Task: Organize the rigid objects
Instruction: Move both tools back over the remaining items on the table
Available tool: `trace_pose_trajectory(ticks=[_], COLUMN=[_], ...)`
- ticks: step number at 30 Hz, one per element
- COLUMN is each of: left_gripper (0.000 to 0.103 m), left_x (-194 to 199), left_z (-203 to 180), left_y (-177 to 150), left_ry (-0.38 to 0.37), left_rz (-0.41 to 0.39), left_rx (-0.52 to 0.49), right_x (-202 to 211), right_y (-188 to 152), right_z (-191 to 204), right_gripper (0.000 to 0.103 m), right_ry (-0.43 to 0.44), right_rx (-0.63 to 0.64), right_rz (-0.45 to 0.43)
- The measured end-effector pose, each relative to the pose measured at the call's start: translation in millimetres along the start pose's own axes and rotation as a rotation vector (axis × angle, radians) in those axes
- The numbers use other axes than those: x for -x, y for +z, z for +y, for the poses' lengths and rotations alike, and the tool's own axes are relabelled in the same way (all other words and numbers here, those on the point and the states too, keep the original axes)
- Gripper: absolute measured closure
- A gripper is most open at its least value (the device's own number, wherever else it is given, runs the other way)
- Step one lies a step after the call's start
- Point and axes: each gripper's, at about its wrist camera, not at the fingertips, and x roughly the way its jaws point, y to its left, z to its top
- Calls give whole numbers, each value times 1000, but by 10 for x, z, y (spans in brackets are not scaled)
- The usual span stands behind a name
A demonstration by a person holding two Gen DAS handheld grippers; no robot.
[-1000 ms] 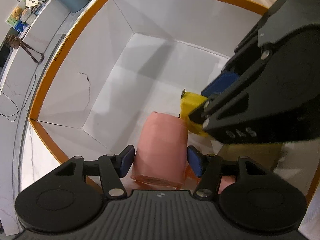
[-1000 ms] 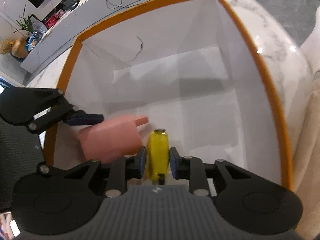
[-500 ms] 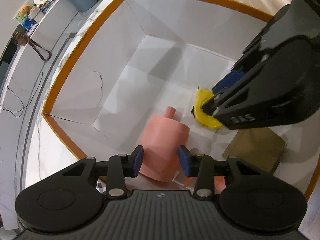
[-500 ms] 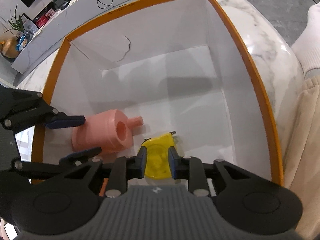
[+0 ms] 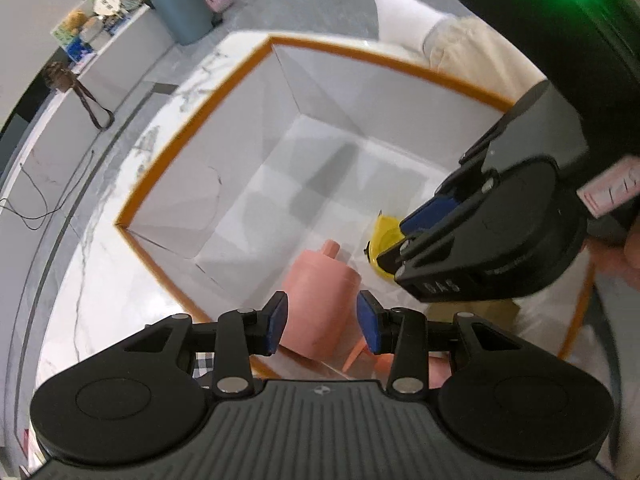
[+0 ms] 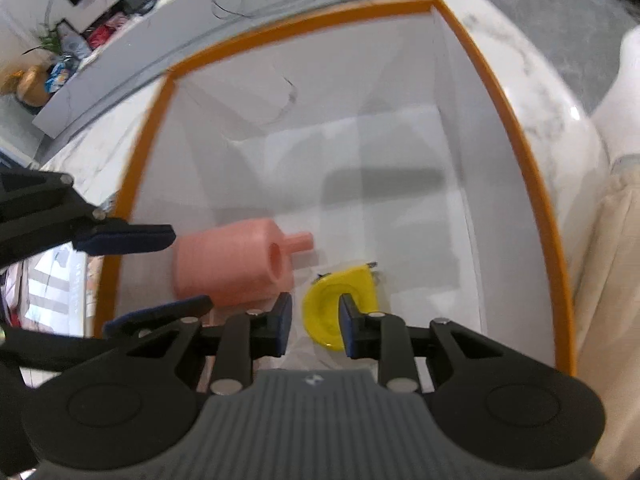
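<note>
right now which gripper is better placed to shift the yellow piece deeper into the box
Right. The right gripper hangs open straight over the yellow piece in the box; the left gripper is lined up on the pink piece instead.

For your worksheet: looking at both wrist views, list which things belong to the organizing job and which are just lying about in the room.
Part of the job:
pink cylinder, lying in the box
yellow tape measure, beside it
orange-rimmed box
left tool and right tool, both open

Just lying about:
grey bin
brown strap
potted plant

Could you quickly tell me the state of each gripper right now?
Left gripper: open, pink cylinder released.
Right gripper: open, yellow tape measure released.
</note>
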Motion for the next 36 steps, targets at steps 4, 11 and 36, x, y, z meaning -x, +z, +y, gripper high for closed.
trace_pose_trajectory(ticks=[4,11,36], left_gripper=[55,55,40], left_x=[330,886,543], left_z=[33,210,1452], left_y=[-128,-520,-2219], left_ry=[1,60,64], left_rz=[-66,-167,-62], left_rx=[44,161,893], right_x=[219,621,-202], right_y=[-67,-176,-310], right_z=[158,608,2032], right_gripper=[77,74,71], right_ry=[0,38,107], right_rx=[62,194,342], right_rz=[-50,-158,-4])
